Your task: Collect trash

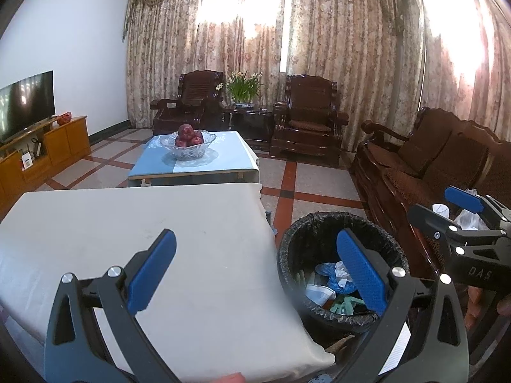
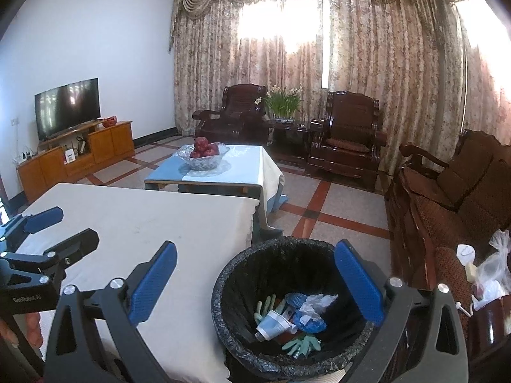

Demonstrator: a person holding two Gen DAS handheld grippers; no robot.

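Black plastic lines the bin just off the worktop's right edge, and the trash already lies in the bottom of it: a paper cup, green gloves, blue and clear plastic. Your left claw stands wide open with nothing between its blue pads, hovering over the worktop's near corner and the bin rim. Your right claw is spread just as wide and empty, looking straight down into the bin.

The cloth-covered worktop shows nothing left on it, so the collecting looks close to finished. The main risk from here is the crowding: the two claws sit close together, and a careless swing could knock one into the other or catch the bin liner and tip the bin.

On the sofa to your right lie a clear plastic bag and a small white item; whether these count as trash, you cannot tell. Reaching them means crossing over the bin. Farther off stand a low table with a fruit bowl, two armchairs and a television.
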